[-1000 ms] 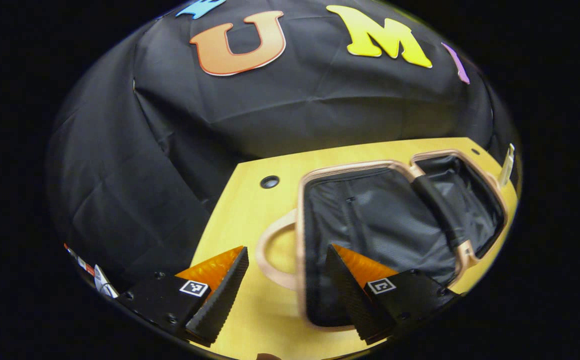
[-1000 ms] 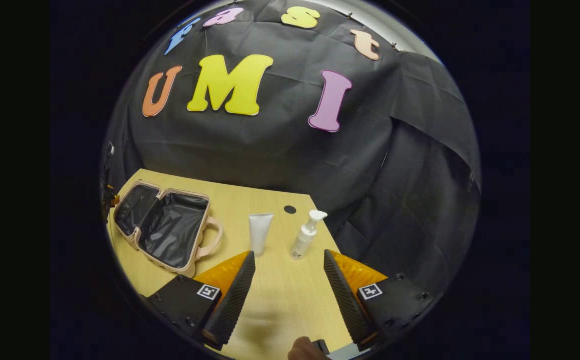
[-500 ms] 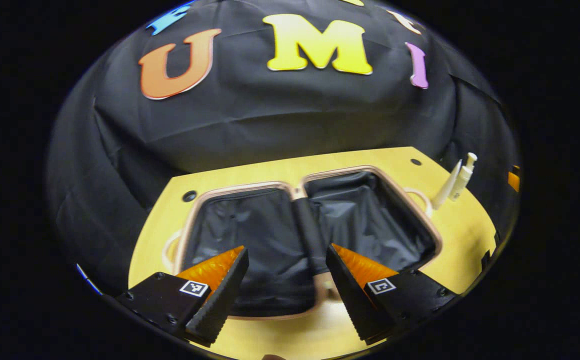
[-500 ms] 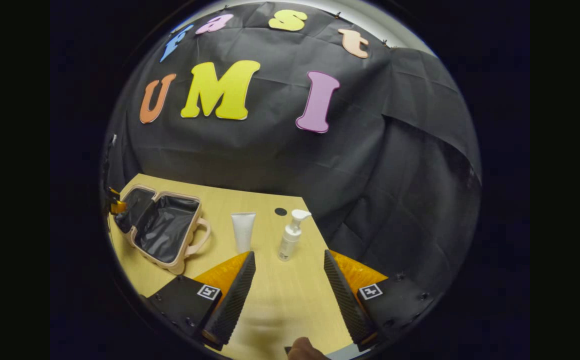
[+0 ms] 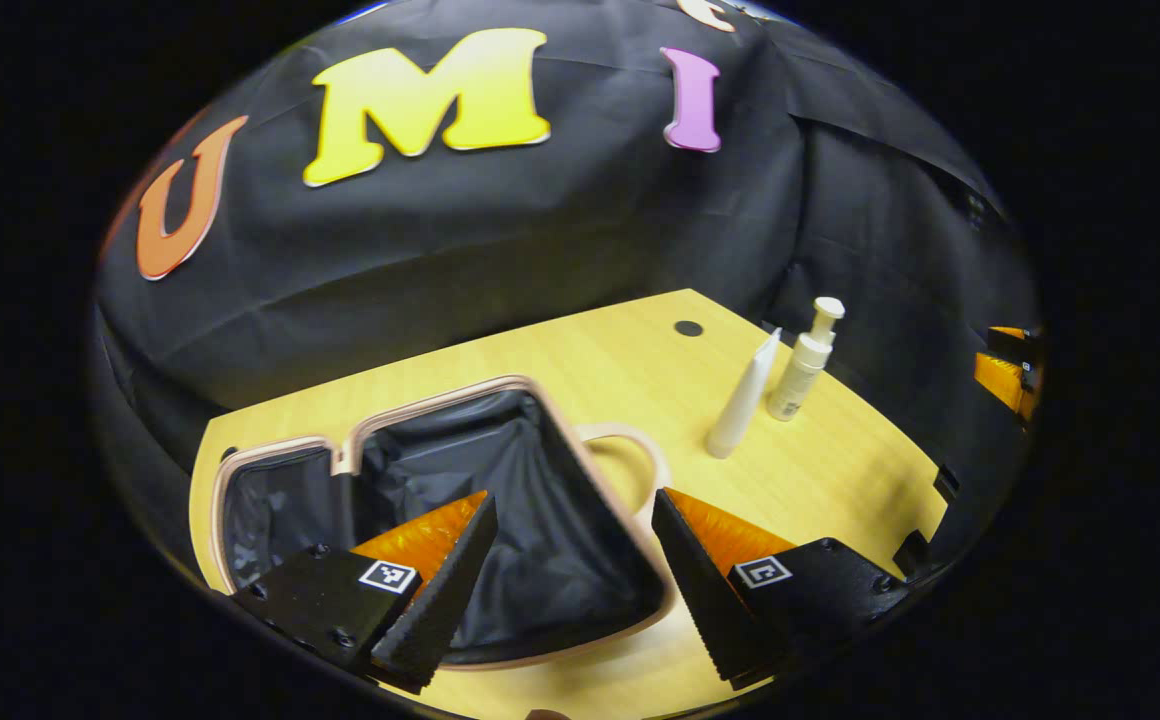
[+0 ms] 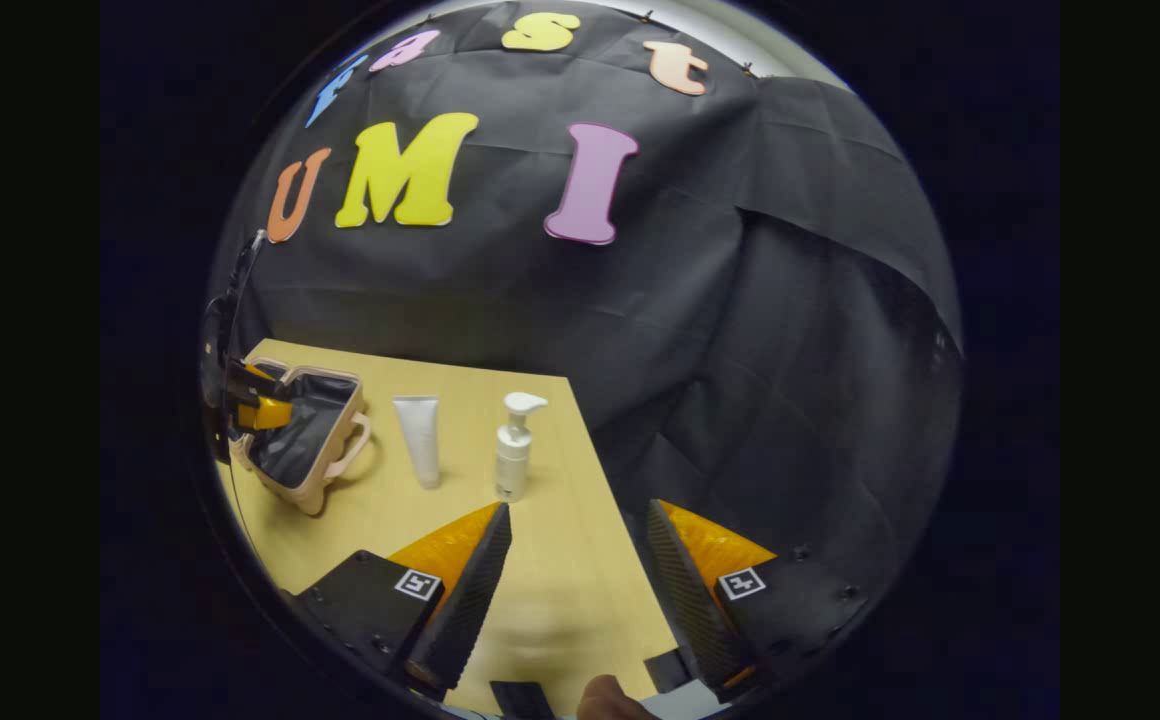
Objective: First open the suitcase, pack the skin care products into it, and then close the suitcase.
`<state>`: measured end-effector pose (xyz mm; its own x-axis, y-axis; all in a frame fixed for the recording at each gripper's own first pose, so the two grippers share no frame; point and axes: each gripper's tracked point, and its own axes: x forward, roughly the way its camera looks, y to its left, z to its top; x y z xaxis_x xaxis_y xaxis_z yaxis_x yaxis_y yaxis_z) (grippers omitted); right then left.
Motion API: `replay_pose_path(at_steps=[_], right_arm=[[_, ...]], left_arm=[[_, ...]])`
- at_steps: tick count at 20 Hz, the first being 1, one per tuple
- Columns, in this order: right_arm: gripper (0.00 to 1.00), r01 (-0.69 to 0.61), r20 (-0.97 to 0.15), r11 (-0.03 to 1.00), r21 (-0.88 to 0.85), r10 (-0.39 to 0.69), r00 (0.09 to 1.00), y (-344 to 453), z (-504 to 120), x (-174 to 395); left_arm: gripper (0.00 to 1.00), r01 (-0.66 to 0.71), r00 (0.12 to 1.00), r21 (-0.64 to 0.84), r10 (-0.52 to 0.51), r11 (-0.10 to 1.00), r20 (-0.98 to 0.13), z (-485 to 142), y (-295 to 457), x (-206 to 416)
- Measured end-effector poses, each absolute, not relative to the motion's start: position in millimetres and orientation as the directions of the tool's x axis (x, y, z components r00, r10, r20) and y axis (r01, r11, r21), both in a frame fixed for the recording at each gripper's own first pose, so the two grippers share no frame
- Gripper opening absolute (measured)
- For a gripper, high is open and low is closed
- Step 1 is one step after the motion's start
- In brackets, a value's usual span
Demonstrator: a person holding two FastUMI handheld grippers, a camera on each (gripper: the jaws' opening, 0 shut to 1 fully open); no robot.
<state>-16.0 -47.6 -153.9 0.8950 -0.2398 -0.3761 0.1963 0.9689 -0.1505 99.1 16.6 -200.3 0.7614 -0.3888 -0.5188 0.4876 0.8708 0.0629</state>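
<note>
The small pink suitcase [image 5: 437,398] lies open on the wooden table, its black lining bare. My left gripper [image 5: 570,575] hangs open just above the suitcase's near right corner, with nothing between its fingers. To the right of the suitcase handle [image 5: 630,462] lies a white tube [image 5: 740,410], and a white pump bottle [image 5: 802,365] stands upright beside it. In the right gripper view the suitcase [image 6: 302,447] is at far left with the left gripper [image 6: 258,408] over it; the tube [image 6: 418,440] and pump bottle [image 6: 513,450] are ahead. My right gripper [image 6: 575,580] is open and holds nothing, short of the bottle.
The table [image 5: 630,375] ends close behind the bottle, and its right edge [image 6: 580,440] runs just past it. A round cable hole [image 5: 687,328] sits near the back. Black cloth walls the booth on all sides. A fingertip [image 6: 603,708] shows below my right gripper.
The left gripper has swung right across the open suitcase, bringing the tube and bottle closer to the middle of its view. The right gripper has also turned right; both stay open.
</note>
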Motion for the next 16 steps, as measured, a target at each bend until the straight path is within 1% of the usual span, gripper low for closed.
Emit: replay_pose_path(at_steps=[6, 10, 16], right_arm=[[0.82, 0.226, -0.405, 0.963, -0.149, -0.268, 0.875, -87, -170, -20], [0.82, 0.221, -0.437, 0.963, -0.153, -0.267, 0.859, -106, -187, -24], [0.82, 0.179, -0.468, 0.969, -0.169, -0.239, 0.851, -123, -207, -12]], left_arm=[[0.99, 0.571, 0.697, 0.023, -0.469, 0.821, -0.542, -220, -79, 100], [1.0, 0.591, 0.67, 0.011, -0.484, 0.806, -0.562, -239, -120, 111], [0.99, 0.544, 0.67, -0.021, -0.45, 0.839, -0.591, -278, -156, 148]])
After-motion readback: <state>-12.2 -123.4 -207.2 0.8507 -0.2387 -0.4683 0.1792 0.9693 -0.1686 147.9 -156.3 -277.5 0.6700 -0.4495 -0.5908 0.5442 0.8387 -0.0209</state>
